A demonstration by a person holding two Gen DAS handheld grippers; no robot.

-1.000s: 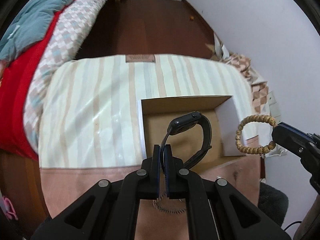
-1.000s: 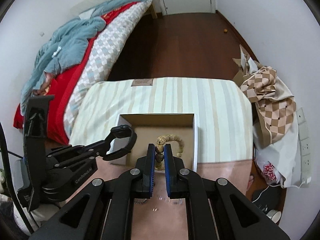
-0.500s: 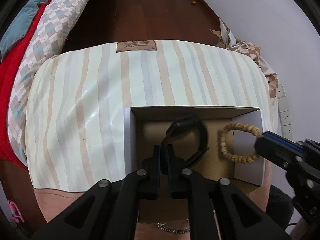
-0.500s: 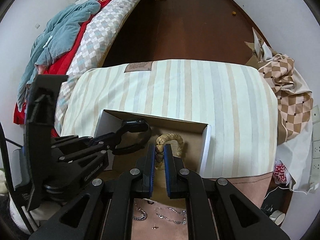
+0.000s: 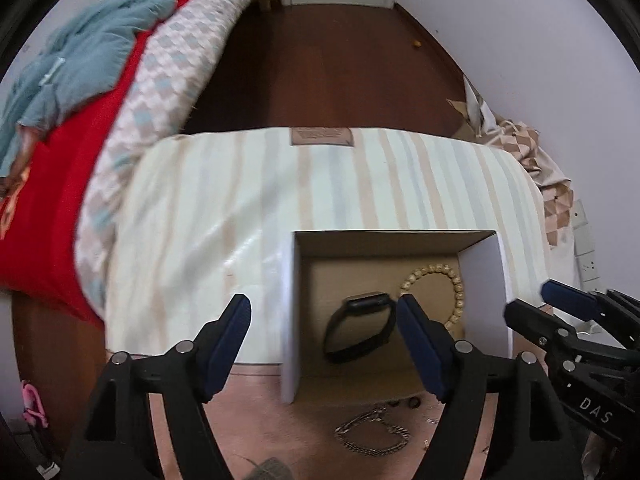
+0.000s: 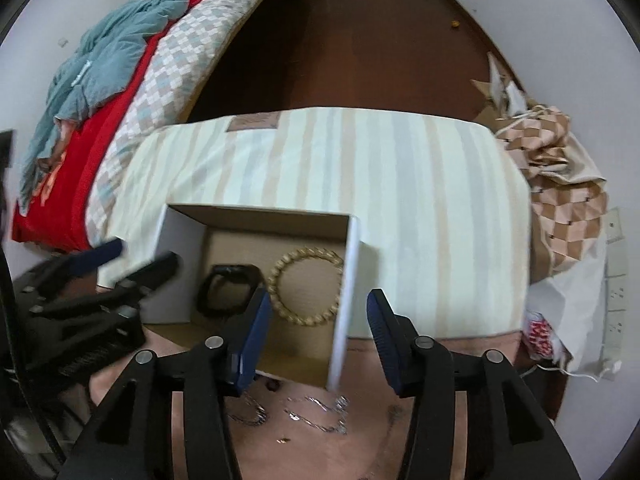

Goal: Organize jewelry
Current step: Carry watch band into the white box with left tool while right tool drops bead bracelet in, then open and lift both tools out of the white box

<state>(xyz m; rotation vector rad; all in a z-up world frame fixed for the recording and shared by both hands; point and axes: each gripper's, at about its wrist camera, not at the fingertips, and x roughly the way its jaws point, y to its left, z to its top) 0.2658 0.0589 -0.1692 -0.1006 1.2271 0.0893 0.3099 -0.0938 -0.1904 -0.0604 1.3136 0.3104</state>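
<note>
Black arms and blue pads frame what we see: our left gripper points steeply down over the left wall of the box, its jaws spreading with nothing clamped between them, one pad over the striped cloth and the other over the box's inside. Our right gripper also tilts steeply down, astride the box's right wall, jaws likewise opening and gripping nothing. In the left view the right gripper enters from the right edge, and its far parts are cut off; in the right view the left gripper is a dark blur at the left edge, so we cannot make out its detail there. We see no hands in either view. Inside the box, on its brown floor, the watch lies to the left, a black strap curled in a loop with the face uppermost, and the bead bracelet lies just beside it to the right, a pale tan ring of round beads lying flat. In the left view the right-hand pad hides part of the bracelet. Below the box, on the pink surface, silver chains lie loose; small bits near them are too blurred for us to name.
</note>
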